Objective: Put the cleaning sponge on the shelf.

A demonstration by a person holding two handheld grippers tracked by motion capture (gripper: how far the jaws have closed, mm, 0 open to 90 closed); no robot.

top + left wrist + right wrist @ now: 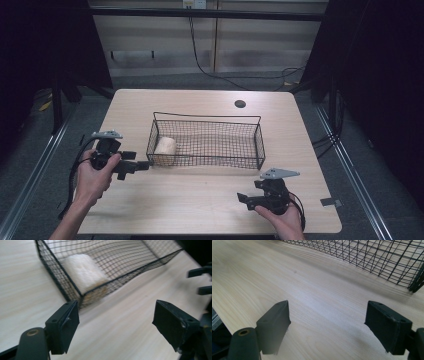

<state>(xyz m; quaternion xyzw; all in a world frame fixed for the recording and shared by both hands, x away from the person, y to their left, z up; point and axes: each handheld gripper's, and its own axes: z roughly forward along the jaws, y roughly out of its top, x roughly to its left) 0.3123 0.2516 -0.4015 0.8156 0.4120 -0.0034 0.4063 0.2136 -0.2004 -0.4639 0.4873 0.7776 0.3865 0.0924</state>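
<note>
A black wire basket stands in the middle of the wooden table. A pale cream block lies inside it at its left end. My left gripper is held just outside the basket's near left corner, pointing at it, open and empty. In the left gripper view the jaws stand wide apart in front of that corner of the basket, with the block behind the mesh. My right gripper hovers low near the table's front right, open over bare wood, the basket ahead of it.
A round cable hole sits near the table's far edge. The other gripper shows at the right edge of the left gripper view. Bare wood lies in front of the basket, and dark floor surrounds the table.
</note>
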